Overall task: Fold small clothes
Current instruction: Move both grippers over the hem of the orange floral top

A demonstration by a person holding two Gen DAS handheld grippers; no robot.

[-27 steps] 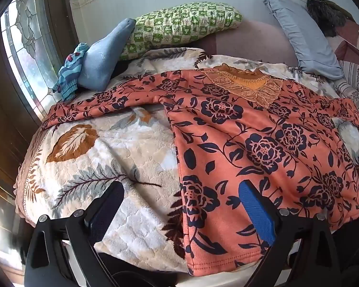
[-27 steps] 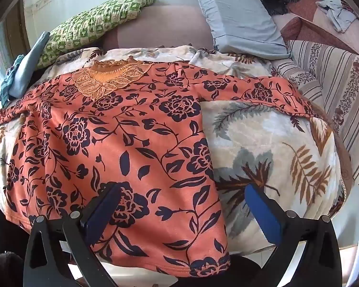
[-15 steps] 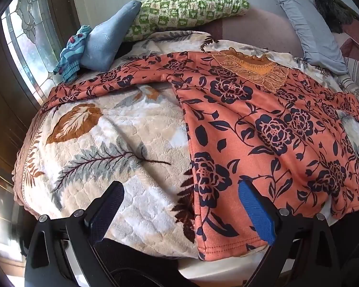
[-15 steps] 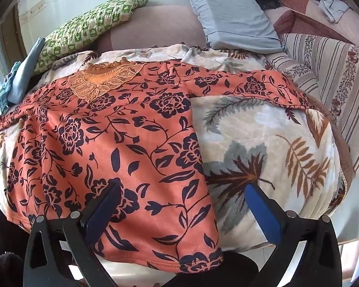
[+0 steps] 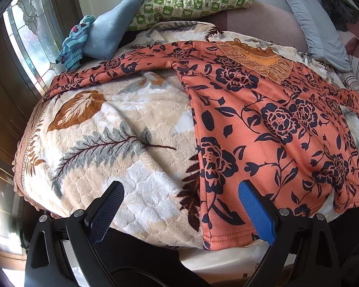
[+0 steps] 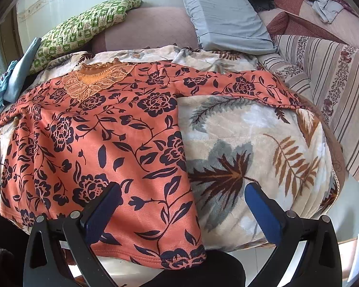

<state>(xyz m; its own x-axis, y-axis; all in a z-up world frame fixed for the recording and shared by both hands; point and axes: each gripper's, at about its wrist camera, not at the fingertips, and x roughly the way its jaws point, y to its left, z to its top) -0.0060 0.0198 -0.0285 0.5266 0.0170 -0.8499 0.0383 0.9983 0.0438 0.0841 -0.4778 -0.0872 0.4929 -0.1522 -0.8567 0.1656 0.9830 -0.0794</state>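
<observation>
An orange top with dark floral print (image 5: 270, 124) (image 6: 103, 143) lies spread flat on a leaf-patterned blanket (image 5: 107, 129) (image 6: 246, 148), sleeves stretched out to both sides, lace neckline at the far end. My left gripper (image 5: 179, 205) hovers open above the hem's left corner, its right finger over the fabric. My right gripper (image 6: 182, 205) hangs open above the hem's right corner, its left finger over the fabric. Neither holds anything.
A green checked pillow (image 5: 193, 0), a blue cushion (image 5: 112, 31) and a striped blue cloth (image 5: 74, 43) lie at the far left by a window (image 5: 28, 40). A grey pillow (image 6: 222, 14) and striped bedding (image 6: 335, 91) sit far right. The bed edge drops off just below the hem.
Both grippers have drawn back and dipped a little, so the bed and top sit higher in both views. The top has not moved and the jaws stay wide.
</observation>
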